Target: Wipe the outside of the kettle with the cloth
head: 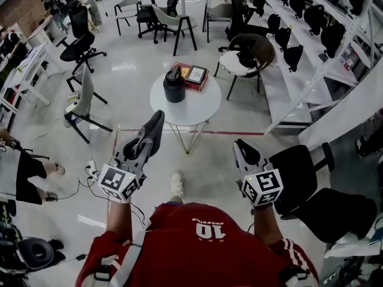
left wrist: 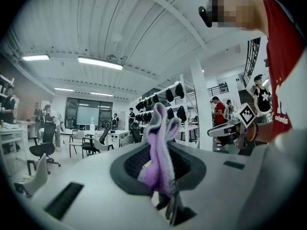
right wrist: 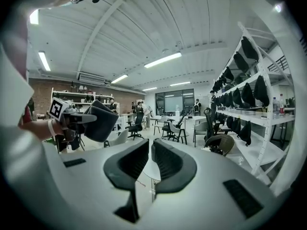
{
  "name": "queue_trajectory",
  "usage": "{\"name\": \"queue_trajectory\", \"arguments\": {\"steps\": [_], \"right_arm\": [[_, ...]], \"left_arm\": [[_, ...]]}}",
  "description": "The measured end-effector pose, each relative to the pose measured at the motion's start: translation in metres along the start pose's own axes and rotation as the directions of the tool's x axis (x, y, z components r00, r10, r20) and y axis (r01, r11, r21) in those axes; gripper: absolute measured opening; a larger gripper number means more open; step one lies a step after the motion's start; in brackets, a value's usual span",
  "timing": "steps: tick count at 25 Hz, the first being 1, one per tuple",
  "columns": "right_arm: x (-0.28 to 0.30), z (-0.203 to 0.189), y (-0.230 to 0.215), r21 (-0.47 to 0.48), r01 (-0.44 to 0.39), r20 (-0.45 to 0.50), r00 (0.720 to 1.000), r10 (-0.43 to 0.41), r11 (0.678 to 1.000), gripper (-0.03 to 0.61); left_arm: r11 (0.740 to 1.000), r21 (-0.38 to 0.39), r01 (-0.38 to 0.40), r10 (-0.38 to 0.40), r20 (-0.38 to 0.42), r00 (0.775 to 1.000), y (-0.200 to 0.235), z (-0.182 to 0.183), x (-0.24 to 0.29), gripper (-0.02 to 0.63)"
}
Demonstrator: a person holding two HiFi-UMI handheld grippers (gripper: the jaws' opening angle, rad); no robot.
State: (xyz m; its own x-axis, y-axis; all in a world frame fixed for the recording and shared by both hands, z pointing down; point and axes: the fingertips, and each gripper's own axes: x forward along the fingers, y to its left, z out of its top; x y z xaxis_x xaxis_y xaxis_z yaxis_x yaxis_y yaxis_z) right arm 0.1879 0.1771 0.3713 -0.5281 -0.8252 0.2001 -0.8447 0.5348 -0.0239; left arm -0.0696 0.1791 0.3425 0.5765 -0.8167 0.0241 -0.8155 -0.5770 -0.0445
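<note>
The black kettle [head: 174,85] stands on a small round white table [head: 197,109] ahead of me, well beyond both grippers. My left gripper [head: 146,141] is raised in front of my body and shut on the cloth [head: 155,129]. In the left gripper view the cloth [left wrist: 161,145] is purple and stands up from between the jaws of the left gripper [left wrist: 161,169]. To the right and nearer my body, my right gripper [head: 245,154] is at about the same height. In its own view the right gripper [right wrist: 149,150] has its pads nearly touching, with nothing between them.
A red box [head: 195,76] lies on the table beside the kettle. Office chairs [head: 170,17] ring the table, and a black chair [head: 299,172] is close to my right. White shelving [head: 311,34] with black bags runs along the right. A person [head: 21,172] and floor cables are at the left.
</note>
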Motion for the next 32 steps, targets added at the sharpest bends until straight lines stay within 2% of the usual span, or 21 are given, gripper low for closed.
{"name": "queue_trajectory", "arguments": {"steps": [8,11,16,25,32], "right_arm": [[0.089,0.042,0.000,-0.026,0.012,0.023,1.000,-0.011,1.000,0.052],[0.122,0.059,-0.006,-0.008,0.027,0.032,0.999,-0.027,1.000,0.052],[0.173,0.077,-0.008,0.019,0.041,0.043,0.998,-0.042,0.999,0.052],[0.224,0.068,-0.002,0.039,0.094,-0.004,0.996,-0.094,0.995,0.052],[0.240,0.054,-0.014,0.061,0.121,-0.041,0.992,-0.119,0.991,0.052]], "left_arm": [[0.999,0.017,0.031,-0.032,0.006,0.999,0.089,0.004,0.053,0.063],[0.998,0.007,0.061,-0.062,0.017,0.998,0.119,0.014,0.074,0.063],[0.995,0.036,0.093,-0.093,-0.001,0.996,0.167,0.015,0.103,0.063],[0.989,0.001,0.146,-0.146,-0.006,0.989,0.229,-0.009,0.142,0.063],[0.983,0.020,0.184,-0.183,-0.054,0.982,0.247,-0.034,0.183,0.063]]}}
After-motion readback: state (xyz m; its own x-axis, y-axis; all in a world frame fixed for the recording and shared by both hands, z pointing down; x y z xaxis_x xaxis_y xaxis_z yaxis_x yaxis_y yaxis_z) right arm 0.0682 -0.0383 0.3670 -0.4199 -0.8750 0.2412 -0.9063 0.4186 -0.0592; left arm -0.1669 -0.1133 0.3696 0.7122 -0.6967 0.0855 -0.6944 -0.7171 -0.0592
